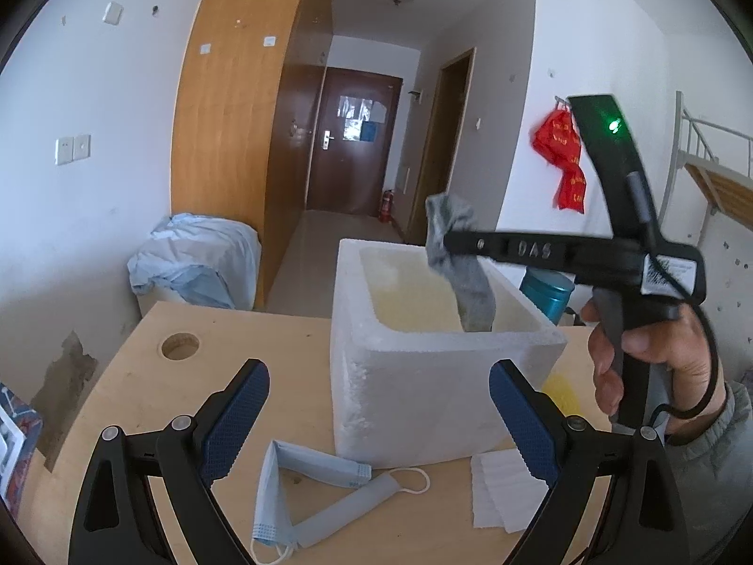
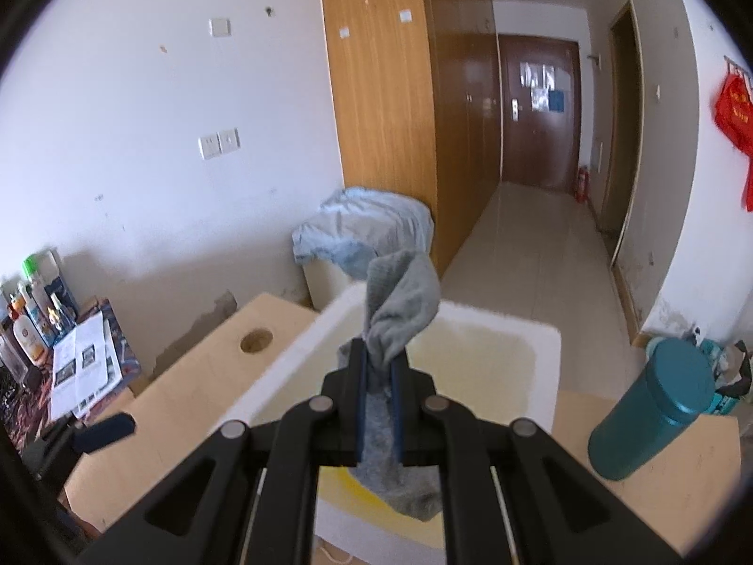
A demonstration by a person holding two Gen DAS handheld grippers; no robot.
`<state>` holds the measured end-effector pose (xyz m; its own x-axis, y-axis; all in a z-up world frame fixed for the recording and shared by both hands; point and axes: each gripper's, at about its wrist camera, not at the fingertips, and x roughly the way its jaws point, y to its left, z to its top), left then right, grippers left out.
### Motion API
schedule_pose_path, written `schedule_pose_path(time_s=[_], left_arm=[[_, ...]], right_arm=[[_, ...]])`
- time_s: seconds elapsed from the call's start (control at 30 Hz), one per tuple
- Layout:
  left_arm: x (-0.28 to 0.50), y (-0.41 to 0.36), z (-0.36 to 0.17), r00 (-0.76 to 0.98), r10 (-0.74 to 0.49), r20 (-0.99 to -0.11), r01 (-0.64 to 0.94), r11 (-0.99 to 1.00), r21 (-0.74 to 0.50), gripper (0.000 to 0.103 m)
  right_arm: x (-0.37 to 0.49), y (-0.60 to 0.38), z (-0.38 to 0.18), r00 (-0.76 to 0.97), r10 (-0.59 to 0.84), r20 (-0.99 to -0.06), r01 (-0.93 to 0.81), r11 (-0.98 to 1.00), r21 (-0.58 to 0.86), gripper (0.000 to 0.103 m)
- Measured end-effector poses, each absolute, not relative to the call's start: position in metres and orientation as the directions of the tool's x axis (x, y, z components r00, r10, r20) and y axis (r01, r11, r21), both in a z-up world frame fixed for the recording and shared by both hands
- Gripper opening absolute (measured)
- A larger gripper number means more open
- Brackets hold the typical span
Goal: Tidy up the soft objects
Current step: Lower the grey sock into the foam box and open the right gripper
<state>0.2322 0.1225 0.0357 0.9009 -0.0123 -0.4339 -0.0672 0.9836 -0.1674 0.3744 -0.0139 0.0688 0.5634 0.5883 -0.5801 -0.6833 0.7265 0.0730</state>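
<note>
A white foam box [image 1: 437,376] stands open on the wooden table [image 1: 141,376]. My right gripper [image 1: 447,242] is shut on a grey sock [image 1: 463,266] and holds it over the box, the sock's lower end hanging inside. In the right wrist view the sock [image 2: 400,310] is pinched between the fingers of the right gripper [image 2: 376,353] above the box [image 2: 499,362]. My left gripper [image 1: 379,381] is open and empty, low over the table in front of the box. A blue face mask [image 1: 277,485] lies folded on the table below it, with a white paper tissue [image 1: 499,489] to the right.
A teal bottle [image 2: 654,414] stands on the table right of the box. A round hole [image 1: 180,346] is cut in the table at the left. A cloth-covered bin [image 1: 197,259] sits behind the table. Bottles and papers [image 2: 80,362] lie at the far left.
</note>
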Motion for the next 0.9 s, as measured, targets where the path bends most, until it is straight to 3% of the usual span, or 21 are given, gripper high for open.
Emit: schedule_pose_path(time_s=[0.8,0.9], left_arm=[[0.235,0.128,0.034,0.904,-0.011,-0.428,-0.072,0.981,-0.179,0.095],[0.235,0.127,0.034,0.904,-0.01,-0.427,-0.074,0.981,-0.179,0.095]], right_arm=[[0.367,-0.014,0.055,0.524,0.514,-0.679,-0.672,0.74,0.042,0.012],[0.365,-0.013,0.053,0.526,0.496,-0.691,-0.666,0.745,0.028,0.023]])
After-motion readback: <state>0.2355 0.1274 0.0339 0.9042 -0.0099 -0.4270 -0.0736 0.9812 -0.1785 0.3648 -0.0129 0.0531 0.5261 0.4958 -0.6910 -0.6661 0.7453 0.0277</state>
